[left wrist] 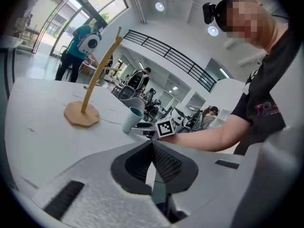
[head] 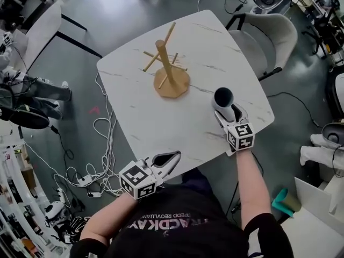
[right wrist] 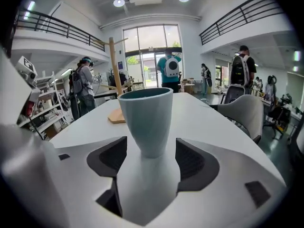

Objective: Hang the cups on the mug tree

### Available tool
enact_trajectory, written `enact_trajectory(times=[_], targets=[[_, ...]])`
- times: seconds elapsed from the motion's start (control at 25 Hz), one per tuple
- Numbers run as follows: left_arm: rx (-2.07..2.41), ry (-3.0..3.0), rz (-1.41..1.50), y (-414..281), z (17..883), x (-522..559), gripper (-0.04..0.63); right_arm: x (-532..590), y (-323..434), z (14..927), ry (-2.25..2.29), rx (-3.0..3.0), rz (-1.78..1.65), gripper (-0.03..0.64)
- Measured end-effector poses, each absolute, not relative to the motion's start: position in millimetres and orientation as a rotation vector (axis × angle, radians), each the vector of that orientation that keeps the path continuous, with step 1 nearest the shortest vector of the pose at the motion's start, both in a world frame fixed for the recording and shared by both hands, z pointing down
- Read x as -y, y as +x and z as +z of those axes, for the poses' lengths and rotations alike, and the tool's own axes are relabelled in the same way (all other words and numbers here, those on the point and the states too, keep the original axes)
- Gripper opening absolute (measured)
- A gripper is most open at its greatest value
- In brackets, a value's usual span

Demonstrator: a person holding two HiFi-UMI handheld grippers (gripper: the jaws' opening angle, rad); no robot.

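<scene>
A wooden mug tree (head: 166, 63) stands on the white marble-look table (head: 161, 122), toward its far side, with bare pegs. A pale blue-grey cup (head: 223, 98) stands upright near the table's right edge. My right gripper (head: 226, 110) is open around the cup. In the right gripper view the cup (right wrist: 146, 118) rests on the table between the pads (right wrist: 114, 156), with a gap on each side. The mug tree (right wrist: 114, 70) is behind it. My left gripper (head: 174, 156) is at the table's near edge, shut on nothing. In the left gripper view its pads (left wrist: 164, 163) meet, with the cup (left wrist: 131, 119) and mug tree (left wrist: 92, 87) beyond.
A white chair (head: 274, 34) stands at the table's right side. Cables and a power strip (head: 102, 144) lie on the floor to the left. Several people stand in the background of the right gripper view, beyond the table.
</scene>
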State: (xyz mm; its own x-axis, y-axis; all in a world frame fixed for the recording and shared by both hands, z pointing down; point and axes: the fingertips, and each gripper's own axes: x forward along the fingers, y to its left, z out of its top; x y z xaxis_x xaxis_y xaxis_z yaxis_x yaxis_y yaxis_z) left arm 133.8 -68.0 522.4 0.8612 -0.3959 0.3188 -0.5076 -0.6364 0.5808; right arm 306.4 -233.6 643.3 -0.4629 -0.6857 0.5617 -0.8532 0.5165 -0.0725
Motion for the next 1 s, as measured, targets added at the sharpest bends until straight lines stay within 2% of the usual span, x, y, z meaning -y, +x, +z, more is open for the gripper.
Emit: enact_trajectory(times=[0.44, 1.0], targets=[[0.723, 2.304, 0.21, 142, 527, 89, -0.006, 258, 282, 658, 1.056, 2.352, 0.413, 0.316], [0.772, 2.282, 0.189, 140, 530, 97, -0.006, 276, 264, 659, 1.031, 2.398, 0.408, 0.314]])
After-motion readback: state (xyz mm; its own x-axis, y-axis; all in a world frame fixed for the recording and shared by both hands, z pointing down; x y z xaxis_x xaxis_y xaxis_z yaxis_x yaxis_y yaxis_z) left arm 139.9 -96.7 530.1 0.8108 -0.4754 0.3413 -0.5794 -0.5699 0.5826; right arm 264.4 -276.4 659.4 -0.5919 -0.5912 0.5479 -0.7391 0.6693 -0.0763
